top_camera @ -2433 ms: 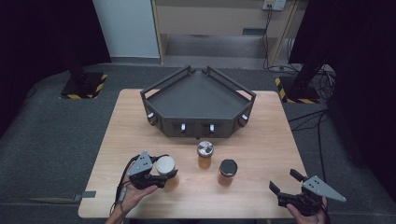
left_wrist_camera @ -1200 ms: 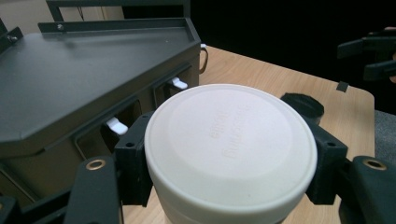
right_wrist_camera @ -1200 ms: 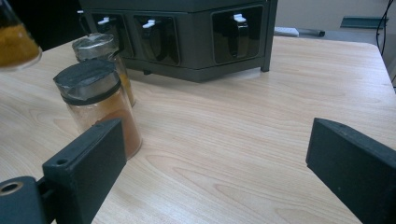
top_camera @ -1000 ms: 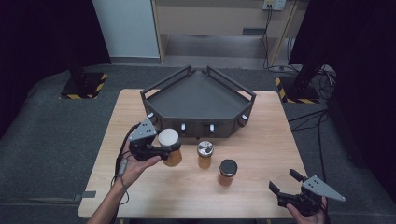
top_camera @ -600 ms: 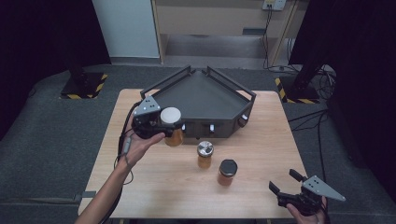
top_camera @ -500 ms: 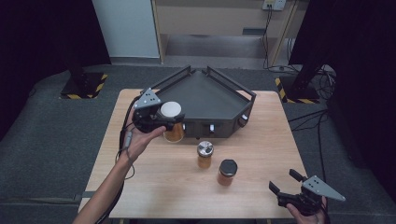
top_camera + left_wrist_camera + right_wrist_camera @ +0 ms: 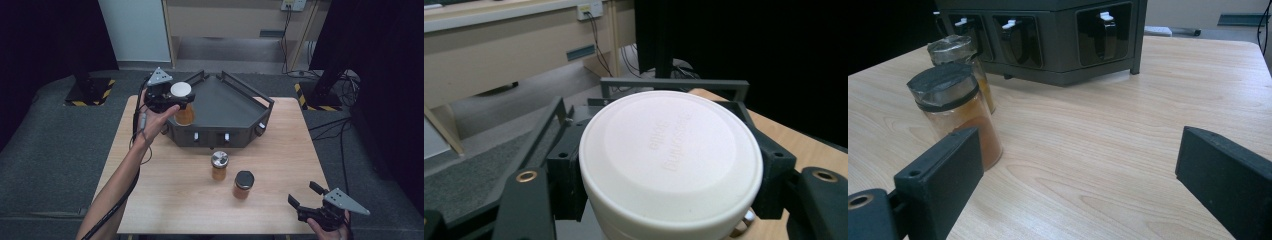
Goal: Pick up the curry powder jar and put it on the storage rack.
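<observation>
Left gripper (image 7: 172, 100) fingers clamp white-lid jar (image 7: 183, 106) over rack (image 7: 235, 107) edge; right gripper (image 7: 306, 204) fingers spread, bare table (image 7: 280, 150) ahead

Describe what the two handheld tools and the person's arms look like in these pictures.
Both are black two-jaw tools with blocky flat pads. The left tool and the right tool each carry a grey three-cornered plate on top. Brass-coloured bushings sit in the jaw arms in both gripper views. A dark cable trails from the left tool along the forearm, which is bare, with no sleeve in sight.
</observation>
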Tool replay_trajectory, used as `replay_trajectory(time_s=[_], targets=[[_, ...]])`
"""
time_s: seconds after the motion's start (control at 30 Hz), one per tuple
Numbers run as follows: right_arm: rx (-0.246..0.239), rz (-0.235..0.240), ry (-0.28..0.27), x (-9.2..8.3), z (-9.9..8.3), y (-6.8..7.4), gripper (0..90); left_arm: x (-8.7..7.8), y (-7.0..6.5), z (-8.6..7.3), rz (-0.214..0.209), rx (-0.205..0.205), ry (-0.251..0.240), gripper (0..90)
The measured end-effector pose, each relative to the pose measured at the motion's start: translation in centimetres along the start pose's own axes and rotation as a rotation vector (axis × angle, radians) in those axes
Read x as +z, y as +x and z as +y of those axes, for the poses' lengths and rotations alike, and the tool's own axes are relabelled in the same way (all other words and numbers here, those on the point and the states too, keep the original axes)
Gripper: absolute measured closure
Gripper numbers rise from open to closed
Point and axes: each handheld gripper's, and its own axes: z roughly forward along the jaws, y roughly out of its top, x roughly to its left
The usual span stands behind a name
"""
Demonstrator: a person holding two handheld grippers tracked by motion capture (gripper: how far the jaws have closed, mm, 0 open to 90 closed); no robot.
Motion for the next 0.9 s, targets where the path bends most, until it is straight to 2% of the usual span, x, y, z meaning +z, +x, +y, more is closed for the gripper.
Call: replay_trajectory(time_s=[0.23,0.27,0.33,0.4,0.53,0.6,0.67,0.77,0.9], targets=[[0.003,-0.002,0.001,0.0,0.0,0.0,5.1,1.6,0.8,0.0,0.063,-0.047,-0.006,32.5],[0.003,-0.002,0.002,0.0,0.0,0.0,5.2,1.8,1.0,0.0,0.072,-0.058,-0.008,32.5],[0.000,0.000,0.001,0.0,0.0,0.0,5.2,2.2,1.5,-0.3,0.090,-0.106,-0.020,32.5],[0.001,-0.001,0.001,0.0,0.0,0.0,5.2,2.6,1.8,-0.5,0.107,-0.124,-0.026,32.5],[0.004,0.002,0.002,0.0,0.0,-0.1,5.2,3.5,1.4,-0.5,0.149,-0.088,0.008,32.5],[0.004,0.004,0.000,0.0,0.0,-0.1,5.3,4.0,1.6,-0.9,0.148,-0.104,0.014,32.5],[0.004,0.004,0.003,0.0,0.0,-0.1,5.4,4.5,1.8,-1.4,0.161,-0.138,0.019,32.5],[0.006,0.006,0.001,-0.1,0.0,-0.1,5.4,5.2,1.8,-1.6,0.176,-0.139,0.040,32.5],[0.010,0.007,0.000,0.0,0.0,-0.2,5.4,5.6,2.1,-2.0,0.176,-0.148,0.051,32.5]])
